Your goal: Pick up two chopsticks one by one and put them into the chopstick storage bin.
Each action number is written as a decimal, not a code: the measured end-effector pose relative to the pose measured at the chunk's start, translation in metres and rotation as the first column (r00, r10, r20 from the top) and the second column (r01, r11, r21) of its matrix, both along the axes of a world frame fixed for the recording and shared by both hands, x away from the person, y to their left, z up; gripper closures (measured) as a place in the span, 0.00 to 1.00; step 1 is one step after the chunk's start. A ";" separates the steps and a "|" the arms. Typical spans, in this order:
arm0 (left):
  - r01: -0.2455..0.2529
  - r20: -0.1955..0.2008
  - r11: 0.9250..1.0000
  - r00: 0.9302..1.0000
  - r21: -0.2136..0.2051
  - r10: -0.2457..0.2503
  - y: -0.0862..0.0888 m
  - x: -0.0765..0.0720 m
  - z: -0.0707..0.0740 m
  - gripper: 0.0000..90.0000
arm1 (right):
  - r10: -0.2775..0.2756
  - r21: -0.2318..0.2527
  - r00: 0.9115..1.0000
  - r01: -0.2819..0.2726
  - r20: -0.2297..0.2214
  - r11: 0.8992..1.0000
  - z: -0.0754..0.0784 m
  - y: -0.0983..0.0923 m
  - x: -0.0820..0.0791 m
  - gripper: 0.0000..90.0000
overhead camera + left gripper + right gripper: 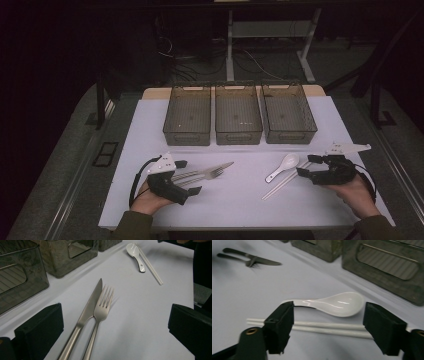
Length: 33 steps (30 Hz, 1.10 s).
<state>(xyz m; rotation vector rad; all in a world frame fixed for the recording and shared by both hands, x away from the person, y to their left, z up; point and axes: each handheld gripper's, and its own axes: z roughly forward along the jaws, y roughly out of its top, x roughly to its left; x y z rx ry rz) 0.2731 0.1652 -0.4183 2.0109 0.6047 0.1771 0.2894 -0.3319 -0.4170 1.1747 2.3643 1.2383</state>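
A steel knife (202,172) and fork (207,175) lie side by side on the white table cover, left of centre. My left gripper (189,177) stands open over their handles, and in the left gripper view the knife (87,307) and fork (102,307) run up between its wide-apart jaws. To the right lie a white ceramic spoon (284,165) and a pair of white chopsticks (282,185). My right gripper (307,165) is open beside them. In the right gripper view the spoon (337,303) and chopsticks (324,327) lie crosswise between its jaws, and no pad presses on them.
Three dark see-through bins (187,115) (238,114) (289,113) stand in a row at the back of the white cover (240,205). Bare cover lies between the two sets of cutlery. Beyond the table are a desk frame and cables on a dark floor.
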 end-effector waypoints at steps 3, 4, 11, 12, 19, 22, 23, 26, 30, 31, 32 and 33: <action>0.002 0.002 1.000 1.000 -0.002 -0.002 0.000 0.000 0.000 0.00 | -0.037 -0.019 0.999 0.037 -0.018 0.999 0.000 -0.007 0.011 0.47; 0.001 0.002 1.000 1.000 -0.001 -0.001 0.000 -0.001 0.000 0.00 | -0.037 -0.019 0.999 0.037 -0.018 0.999 0.000 -0.007 0.011 0.47; 0.000 -0.001 1.000 1.000 -0.007 0.000 0.000 0.000 0.000 0.00 | -0.113 -0.075 0.993 0.109 -0.041 0.991 -0.004 -0.025 0.036 0.68; 0.000 -0.002 1.000 1.000 -0.010 0.000 0.000 0.000 0.000 0.00 | -0.136 -0.093 0.990 0.132 -0.043 0.987 -0.005 -0.030 0.042 0.71; 0.001 -0.005 1.000 1.000 -0.011 -0.001 0.000 0.000 0.000 0.00 | -0.224 -0.141 0.972 0.213 -0.067 0.967 -0.011 -0.049 0.058 0.86; 0.001 -0.005 1.000 1.000 -0.011 -0.001 0.000 0.000 0.000 0.00 | -0.237 -0.152 0.968 0.223 -0.086 0.963 -0.015 -0.054 0.062 0.91; 0.002 -0.005 1.000 1.000 -0.011 -0.003 0.000 0.000 0.000 0.00 | -0.237 -0.152 0.968 0.223 -0.086 0.963 -0.015 -0.054 0.062 0.91; 0.003 -0.005 1.000 1.000 -0.011 -0.003 0.000 -0.001 0.000 0.00 | -0.245 -0.163 0.964 0.226 -0.105 0.960 -0.018 -0.055 0.066 0.96; 0.004 -0.004 1.000 1.000 -0.013 -0.004 0.000 -0.001 0.000 0.00 | -0.244 -0.164 0.961 0.223 -0.126 0.961 -0.022 -0.055 0.069 0.98; 0.004 -0.004 1.000 1.000 -0.013 -0.004 0.000 -0.001 0.000 0.00 | -0.243 -0.161 0.962 0.221 -0.129 0.962 -0.023 -0.054 0.070 0.98; 0.004 -0.003 1.000 1.000 -0.013 -0.004 0.000 -0.001 0.000 0.00 | -0.242 -0.160 0.961 0.220 -0.133 0.962 -0.023 -0.054 0.071 0.98; 0.005 -0.005 1.000 1.000 -0.011 -0.005 0.000 -0.001 0.000 0.00 | -0.236 -0.164 0.963 0.214 -0.131 0.963 -0.024 -0.053 0.072 0.99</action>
